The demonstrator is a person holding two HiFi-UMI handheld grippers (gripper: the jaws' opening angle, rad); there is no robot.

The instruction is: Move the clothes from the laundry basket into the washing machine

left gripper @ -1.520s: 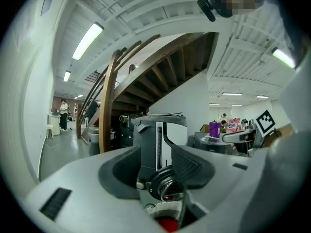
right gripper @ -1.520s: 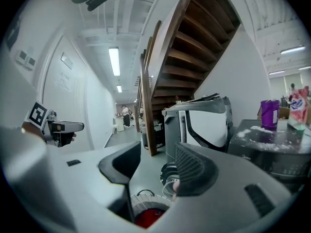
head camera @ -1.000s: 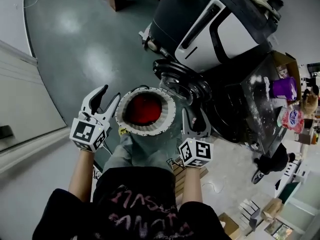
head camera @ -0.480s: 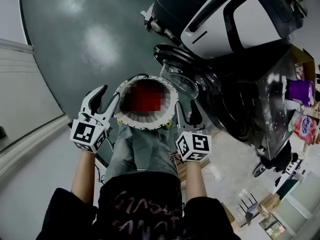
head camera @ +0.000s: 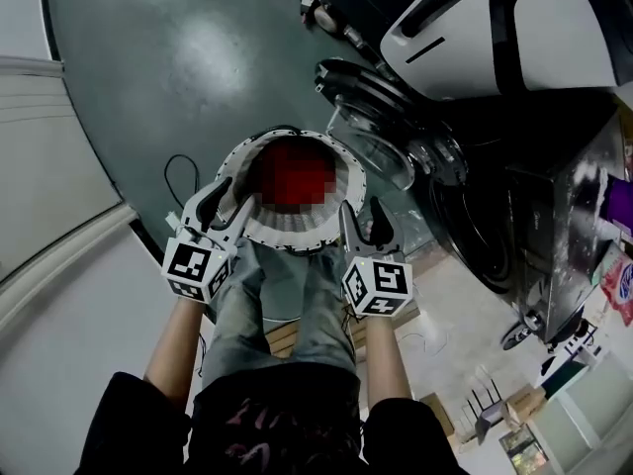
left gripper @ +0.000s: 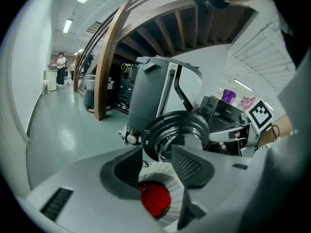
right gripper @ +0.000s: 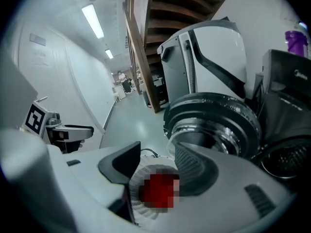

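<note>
A round white laundry basket (head camera: 259, 228) stands on the floor in front of my knees, with a red garment (head camera: 294, 174) lying in it. My left gripper (head camera: 226, 203) sits at the basket's left rim, open, nothing between its fingers. At the right rim is my right gripper (head camera: 364, 224), also open and empty. Between the jaws of the left gripper (left gripper: 153, 166) I see the basket (left gripper: 176, 188) and the red garment (left gripper: 154, 200). The right gripper (right gripper: 155, 161) frames the same basket (right gripper: 138, 181). The washing machine's round door (head camera: 371, 127) hangs open just behind the basket, the dark drum (head camera: 485, 236) to its right.
A large white and black machine (head camera: 495, 28) stands at the back right. A black cable (head camera: 176, 171) loops on the green floor left of the basket. My legs in jeans (head camera: 282, 295) are right behind the basket, over a wooden pallet (head camera: 285, 336). A white wall panel (head camera: 49, 166) runs along the left.
Both grippers have come down and closer to the basket, the left one moving in from the left to the rim. Their jaws look unchanged.
</note>
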